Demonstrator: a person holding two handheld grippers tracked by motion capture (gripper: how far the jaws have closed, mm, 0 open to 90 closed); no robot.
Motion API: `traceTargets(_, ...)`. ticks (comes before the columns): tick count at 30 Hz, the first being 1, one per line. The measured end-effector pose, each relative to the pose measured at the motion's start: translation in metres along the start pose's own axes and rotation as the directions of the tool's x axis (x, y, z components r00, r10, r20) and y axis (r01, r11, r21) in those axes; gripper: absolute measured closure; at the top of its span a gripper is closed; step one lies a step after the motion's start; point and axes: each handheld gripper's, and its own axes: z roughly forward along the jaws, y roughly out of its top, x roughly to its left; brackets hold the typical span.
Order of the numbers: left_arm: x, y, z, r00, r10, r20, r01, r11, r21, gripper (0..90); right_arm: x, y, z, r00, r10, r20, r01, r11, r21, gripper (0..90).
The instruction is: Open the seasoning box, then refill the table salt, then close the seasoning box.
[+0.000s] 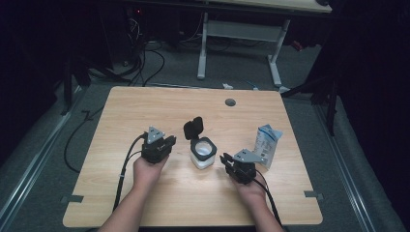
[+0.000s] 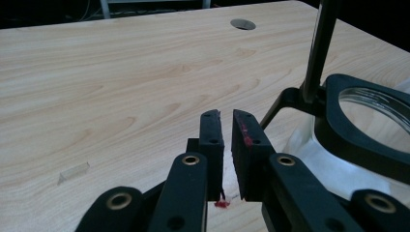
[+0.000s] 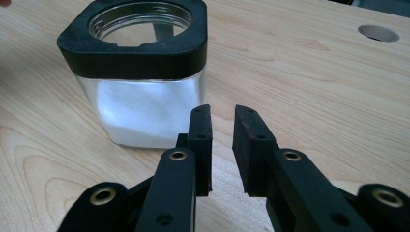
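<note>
I take the glass jar (image 1: 203, 153) as my landmark: it stands upright near the middle of the wooden worktop (image 1: 145, 104), its black square collar open and its hinged black lid (image 1: 193, 128) tipped up behind it, with white powder filling the lower part of the glass. My left gripper (image 1: 170, 141) sits just to the left of the jar, close but apart from it; in the left gripper view (image 2: 227, 116) its jaws stand almost together with only a thin slit between them, clamping nothing, and the jar's collar (image 2: 358, 130) lies off to the side of the jaws with the raised lid's hinge arm beside it. I see a red smear on one jaw pad and a small red speck on the wood under the jaws. My right gripper (image 1: 225, 160) rests just to the right of the jar, aimed toward it; in the right gripper view (image 3: 220, 113) its jaws are parted by a narrow gap with nothing between them, and the jar (image 3: 140, 72) stands just beyond and to one side of the tips, not touching. Further right of the jar, past my right gripper, a white and blue pouch (image 1: 267, 144) stands on the worktop. Behind the jar, near the far edge, is a round cable hole (image 1: 230, 102).
</note>
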Motion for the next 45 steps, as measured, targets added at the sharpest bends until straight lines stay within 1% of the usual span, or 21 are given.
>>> traceTargets(2, -0.002, 0.003, 0.002, 1.0, 0.0, 0.0, 0.0, 1.0, -0.008, 83.4, 0.001, 0.0, 0.0, 1.0, -0.009, -0.001, 0.009, 1.0, -0.002, 78.8)
traceTargets(3, -0.002, 0.004, 0.003, 1.0, -0.006, 0.003, 0.006, 0.9999, -0.01, 83.7, 0.002, 0.0, 0.0, 0.9999, -0.011, -0.001, 0.011, 1.0, 0.0, 79.4)
traceTargets(5, -0.004, 0.007, 0.007, 1.0, -0.007, 0.0, 0.007, 1.0, -0.001, 84.6, 0.003, 0.0, 0.0, 0.9998, -0.02, -0.003, 0.02, 1.0, 0.0, 81.5)
traceTargets(7, -0.005, 0.009, 0.01, 1.0, -0.002, -0.003, 0.002, 1.0, 0.003, 85.3, 0.003, 0.0, -0.001, 0.9998, -0.019, -0.005, 0.019, 1.0, -0.001, 83.2)
traceTargets(9, -0.006, 0.012, 0.012, 1.0, -0.004, 0.0, 0.004, 1.0, 0.006, 86.2, 0.005, 0.0, -0.002, 0.9996, -0.027, -0.009, 0.027, 1.0, -0.003, 87.1)
traceTargets(11, -0.007, 0.016, 0.014, 1.0, -0.008, 0.003, 0.008, 1.0, -0.006, 87.9, 0.007, 0.0, -0.002, 0.9991, -0.042, -0.007, 0.041, 0.999, -0.008, 89.9)
traceTargets(15, -0.01, 0.022, 0.016, 0.9999, -0.004, 0.011, 0.004, 1.0, -0.007, 89.7, 0.011, 0.001, 0.0, 0.9984, -0.049, -0.028, 0.048, 0.999, -0.004, 90.0)
traceTargets(17, -0.011, 0.026, 0.016, 0.9998, -0.006, 0.018, 0.006, 0.9997, -0.022, 89.8, 0.015, 0.001, 0.002, 0.9975, -0.06, -0.038, 0.06, 0.998, 0.002, 90.0)
traceTargets(19, -0.012, 0.028, 0.014, 0.9995, -0.016, 0.029, 0.017, 0.999, -0.041, 89.8, 0.017, 0.001, 0.003, 0.9968, -0.067, -0.043, 0.067, 0.998, 0.006, 90.0)
traceTargets(21, -0.014, 0.03, 0.014, 0.9992, -0.015, 0.038, 0.017, 0.9989, -0.044, 89.8, 0.019, 0.001, 0.005, 0.9963, -0.072, -0.047, 0.072, 0.997, 0.011, 90.0)
traceTargets(23, -0.016, 0.031, 0.012, 0.9987, -0.016, 0.049, 0.019, 0.9981, -0.059, 89.8, 0.021, 0.001, 0.006, 0.9959, -0.071, -0.055, 0.072, 0.997, 0.014, 90.0)
traceTargets(25, -0.017, 0.032, 0.011, 0.9981, -0.028, 0.055, 0.032, 0.9973, -0.066, 89.9, 0.022, 0.001, 0.007, 0.9954, -0.078, -0.056, 0.079, 0.997, 0.015, 89.9)
traceTargets(28, -0.017, 0.033, 0.009, 0.9982, -0.022, 0.056, 0.026, 0.9972, -0.07, 89.9, 0.024, 0.0, 0.007, 0.9955, -0.076, -0.055, 0.077, 0.997, 0.018, 89.9)
traceTargets(30, -0.017, 0.034, 0.008, 0.998, -0.024, 0.059, 0.028, 0.9968, -0.075, 89.9, 0.025, 0.001, 0.008, 0.995, -0.084, -0.054, 0.085, 0.996, 0.017, 89.9)
traceTargets(32, -0.019, 0.034, 0.006, 0.9979, -0.017, 0.062, 0.022, 0.997, -0.074, 89.9, 0.027, 0.001, 0.009, 0.9946, -0.087, -0.057, 0.088, 0.996, 0.018, 89.9)
traceTargets(33, -0.019, 0.034, 0.006, 0.9973, -0.014, 0.071, 0.02, 0.9971, -0.073, 89.9, 0.028, 0.001, 0.009, 0.9945, -0.088, -0.056, 0.089, 0.996, 0.021, 90.0)
traceTargets(35, -0.023, 0.034, 0.005, 0.9976, -0.008, 0.069, 0.013, 0.9971, -0.075, 89.9, 0.029, 0.001, 0.01, 0.9937, -0.099, -0.052, 0.101, 0.995, 0.025, 89.9)
traceTargets(38, -0.026, 0.032, 0.003, 0.997, -0.008, 0.078, 0.015, 0.9967, -0.08, 89.9, 0.029, 0.002, 0.01, 0.994, -0.099, -0.048, 0.1, 0.995, 0.028, 89.9)
traceTargets(41, -0.03, 0.031, 0.002, 0.9962, 0.005, 0.087, 0.002, 0.9969, -0.079, 89.9, 0.03, 0.002, 0.01, 0.9933, -0.108, -0.041, 0.109, 0.994, 0.029, 89.9)
traceTargets(43, -0.034, 0.03, 0.002, 0.9956, 0.009, 0.093, -0.001, 0.9967, -0.081, 89.8, 0.03, 0.002, 0.01, 0.9936, -0.105, -0.043, 0.106, 0.994, 0.027, 89.9)
traceTargets(45, -0.039, 0.029, 0.002, 0.9947, 0.021, 0.101, -0.013, 0.9969, -0.077, 89.8, 0.03, 0.002, 0.011, 0.9932, -0.107, -0.045, 0.108, 0.994, 0.023, 89.9)
